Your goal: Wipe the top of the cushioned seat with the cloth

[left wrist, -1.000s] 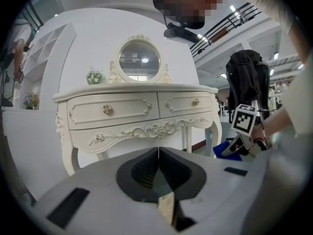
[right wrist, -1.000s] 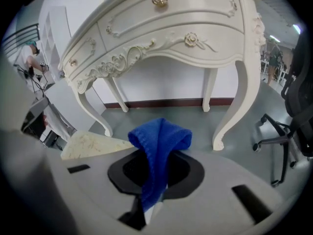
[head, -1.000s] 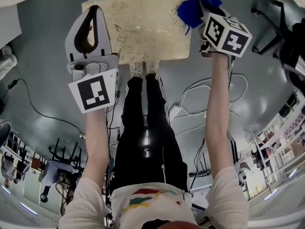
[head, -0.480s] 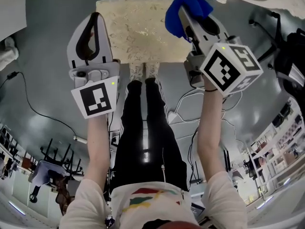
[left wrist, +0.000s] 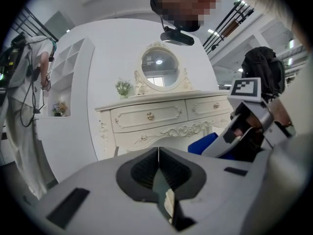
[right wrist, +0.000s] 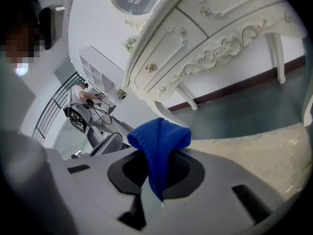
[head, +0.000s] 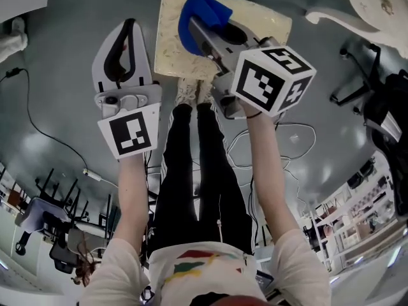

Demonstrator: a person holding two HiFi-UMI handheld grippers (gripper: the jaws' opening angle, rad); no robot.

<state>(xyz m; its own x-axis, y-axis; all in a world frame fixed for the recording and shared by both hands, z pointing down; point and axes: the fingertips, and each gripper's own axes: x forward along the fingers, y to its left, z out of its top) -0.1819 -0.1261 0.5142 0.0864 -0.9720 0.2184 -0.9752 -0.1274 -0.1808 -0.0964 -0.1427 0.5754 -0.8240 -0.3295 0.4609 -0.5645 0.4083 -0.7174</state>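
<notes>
The blue cloth [right wrist: 159, 138] is pinched between the fingers of the right gripper [right wrist: 155, 173]. Its bunched end pokes out past their tips, over the left half of the cushioned seat [head: 261, 21]; whether it presses on the fabric cannot be told. The left gripper [left wrist: 158, 153] has its fingers pressed together on nothing (a pale dresser [left wrist: 161, 116] stands beyond them) and hangs over the grey floor [head: 70, 94] just left of the seat. Half a second ago the cloth was at the seat's far right corner; it has since travelled leftward across the top. The left gripper keeps much the same place.
</notes>
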